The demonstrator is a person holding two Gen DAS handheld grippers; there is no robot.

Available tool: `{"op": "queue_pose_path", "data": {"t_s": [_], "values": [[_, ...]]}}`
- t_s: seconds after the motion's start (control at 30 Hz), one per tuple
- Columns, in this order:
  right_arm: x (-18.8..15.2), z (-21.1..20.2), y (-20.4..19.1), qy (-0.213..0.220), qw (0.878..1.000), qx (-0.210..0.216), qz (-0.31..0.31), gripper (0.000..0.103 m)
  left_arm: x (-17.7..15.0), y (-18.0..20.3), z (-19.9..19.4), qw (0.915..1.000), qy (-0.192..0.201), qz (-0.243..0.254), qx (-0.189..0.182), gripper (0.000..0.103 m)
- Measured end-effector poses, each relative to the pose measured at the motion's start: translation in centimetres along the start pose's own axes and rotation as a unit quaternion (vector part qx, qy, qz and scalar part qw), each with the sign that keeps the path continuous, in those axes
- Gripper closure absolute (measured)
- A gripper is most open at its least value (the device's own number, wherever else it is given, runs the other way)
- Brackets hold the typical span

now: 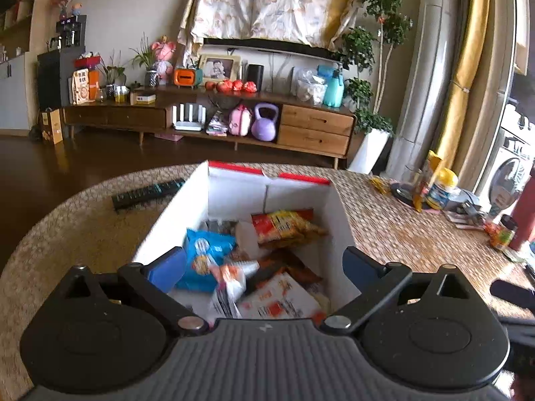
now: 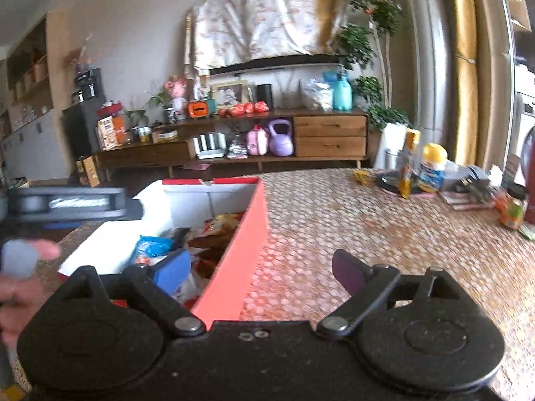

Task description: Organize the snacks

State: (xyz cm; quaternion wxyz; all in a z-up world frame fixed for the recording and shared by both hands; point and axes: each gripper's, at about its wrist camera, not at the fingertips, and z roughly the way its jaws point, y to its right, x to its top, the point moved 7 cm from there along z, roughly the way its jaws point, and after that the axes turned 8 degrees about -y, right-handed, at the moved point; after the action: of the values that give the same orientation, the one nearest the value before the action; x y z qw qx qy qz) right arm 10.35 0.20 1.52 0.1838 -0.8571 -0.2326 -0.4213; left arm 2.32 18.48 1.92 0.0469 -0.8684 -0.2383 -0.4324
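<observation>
The white-walled, red-sided cardboard box (image 1: pixel 234 193) of snack packets (image 1: pixel 204 254) lay lengthwise, near to far. Left gripper (image 1: pixel 264 267) and right gripper (image 2: pixel 264 267) were released, holding nothing.

A round table (image 1: pixel 384 220) with a woven mat top carries an open red-and-white box (image 1: pixel 234 193) — a dark remote (image 1: pixel 147 192) lies left of it, bottles and jars (image 1: pixel 438 190) cluster far right.
</observation>
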Motion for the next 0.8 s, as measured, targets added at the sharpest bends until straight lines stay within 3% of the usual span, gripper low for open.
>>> {"op": "queue_pose_path", "data": {"t_s": [0.17,0.8], "values": [[-0.8,-0.5,1.8,0.003,1.0,-0.018,0.021,0.001,-2.4,1.1,-1.5,1.0,0.003,0.007,-0.003,0.002],[-2.2,-2.4,3.1,0.008,0.999,-0.02,0.036,0.0,-3.9,2.1,-3.0,0.9997,0.009,0.024,-0.005,0.002]]}}
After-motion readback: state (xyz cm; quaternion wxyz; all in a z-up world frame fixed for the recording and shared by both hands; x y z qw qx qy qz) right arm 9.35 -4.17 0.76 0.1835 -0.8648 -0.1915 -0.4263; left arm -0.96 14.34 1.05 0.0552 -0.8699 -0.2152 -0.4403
